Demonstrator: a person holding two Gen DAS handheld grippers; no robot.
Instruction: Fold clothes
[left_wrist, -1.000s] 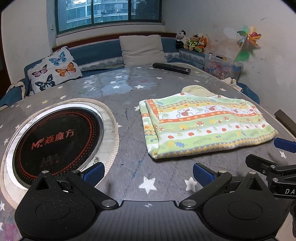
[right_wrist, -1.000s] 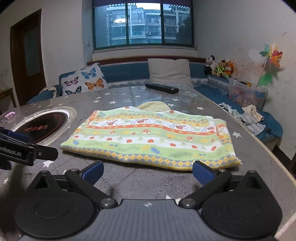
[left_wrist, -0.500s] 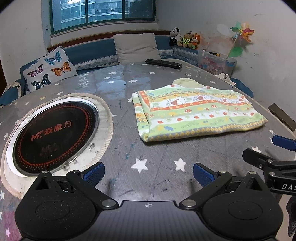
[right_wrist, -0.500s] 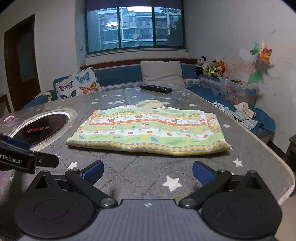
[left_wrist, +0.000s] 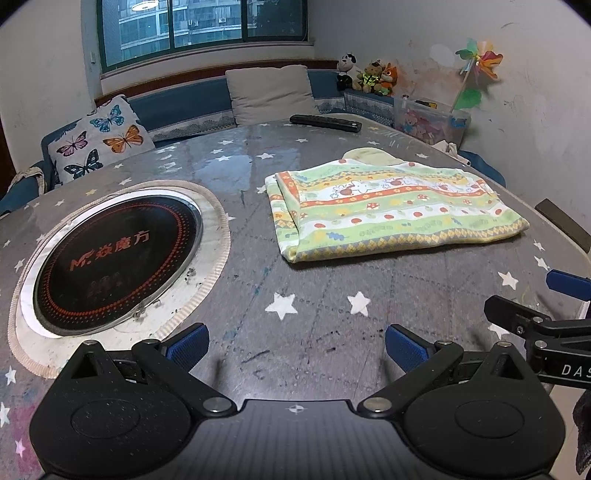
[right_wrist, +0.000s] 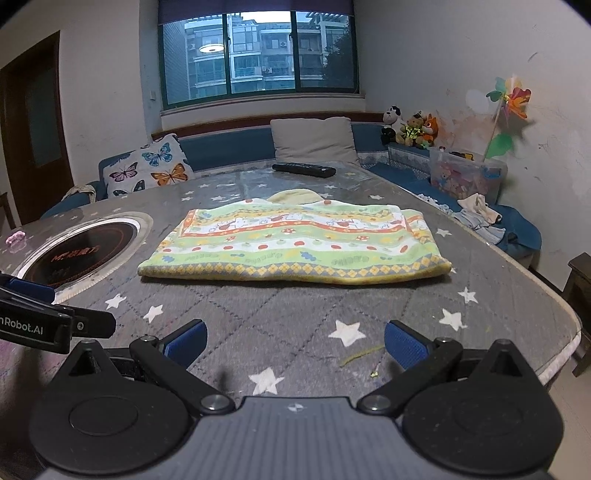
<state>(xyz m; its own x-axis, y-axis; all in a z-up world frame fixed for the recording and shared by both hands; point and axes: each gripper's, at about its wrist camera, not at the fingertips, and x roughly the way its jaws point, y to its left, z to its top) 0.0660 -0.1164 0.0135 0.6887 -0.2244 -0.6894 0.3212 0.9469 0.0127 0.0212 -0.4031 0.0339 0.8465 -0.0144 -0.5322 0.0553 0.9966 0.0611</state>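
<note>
Green-striped folded garment (right_wrist: 295, 243) lies mid-frame on the starry table (right_wrist: 295, 325), right of centre in the left view. Left gripper (left_wrist: 295, 341) and right gripper (right_wrist: 295, 341) hover released, empty, at the bottom.

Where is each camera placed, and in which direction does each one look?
Left wrist view: sits on the left tool, low over the near table edge, facing the window; its open blue fingers show, the round cooktop ahead-left, the right tool at the right edge.
Right wrist view: sits on the right tool, facing the folded garment; open fingers show, the left tool at the left edge.
Shared: garment, cooktop, remote control.
</note>
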